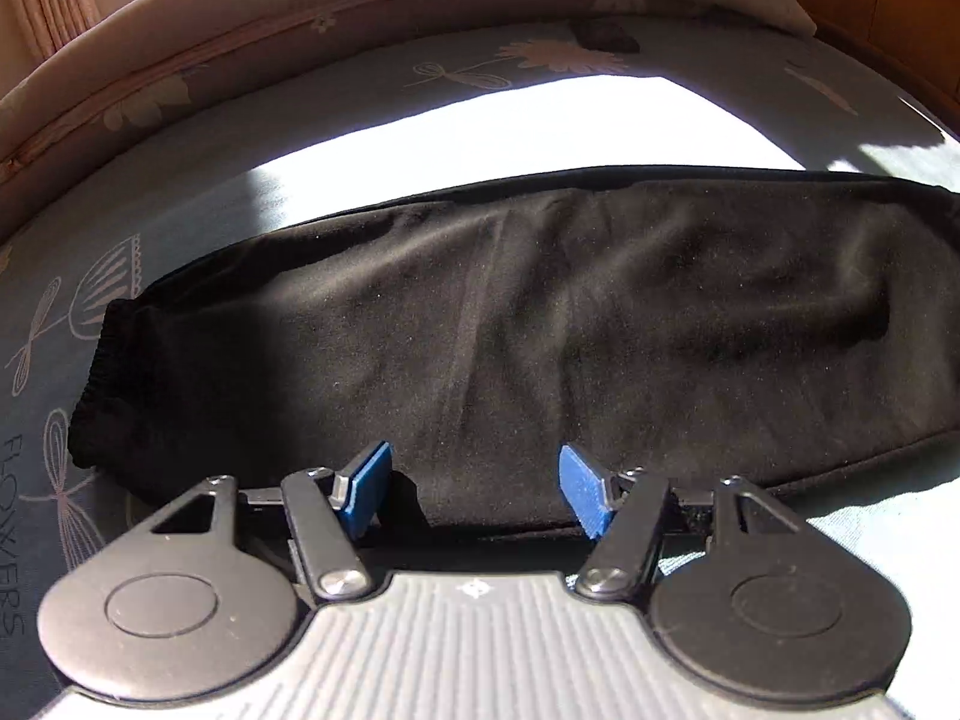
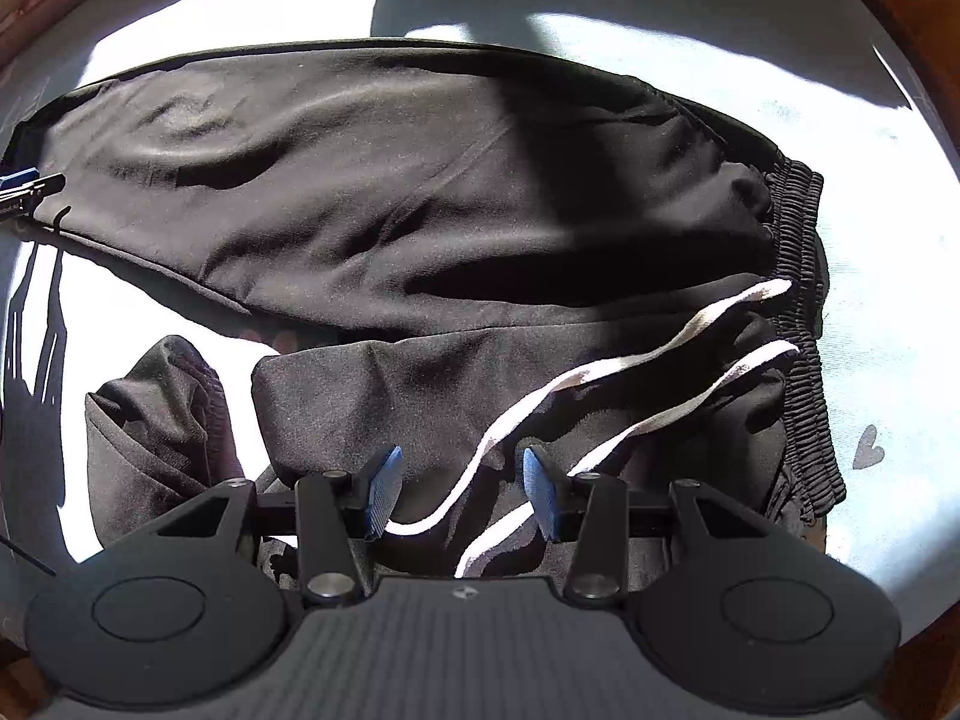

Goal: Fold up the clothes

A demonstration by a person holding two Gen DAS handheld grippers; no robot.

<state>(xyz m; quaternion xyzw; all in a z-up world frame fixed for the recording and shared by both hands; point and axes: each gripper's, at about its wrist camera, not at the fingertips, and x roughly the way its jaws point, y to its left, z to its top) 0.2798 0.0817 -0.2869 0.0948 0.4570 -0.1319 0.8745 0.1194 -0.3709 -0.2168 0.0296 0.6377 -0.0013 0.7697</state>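
Black track pants lie on a pale printed bedsheet. In the left wrist view one pant leg (image 1: 510, 324) stretches across the frame, its ribbed cuff (image 1: 102, 384) at the left. My left gripper (image 1: 474, 489) stands open over the leg's near edge, nothing between its blue pads. In the right wrist view the pants (image 2: 390, 192) lie with the elastic waistband (image 2: 804, 312) at the right and white drawstrings (image 2: 600, 396) trailing toward me. My right gripper (image 2: 462, 495) is open just above the drawstrings and the crumpled near leg (image 2: 156, 414). The left gripper's tip (image 2: 24, 183) shows at the far left.
The bedsheet (image 1: 480, 120) carries flower and dragonfly prints, with bright sun patches on it. A flowered cushion or bolster (image 1: 180, 54) runs along the far side. Wooden furniture (image 1: 888, 6) stands at the right. A curtain (image 1: 42, 0) hangs at the far left.
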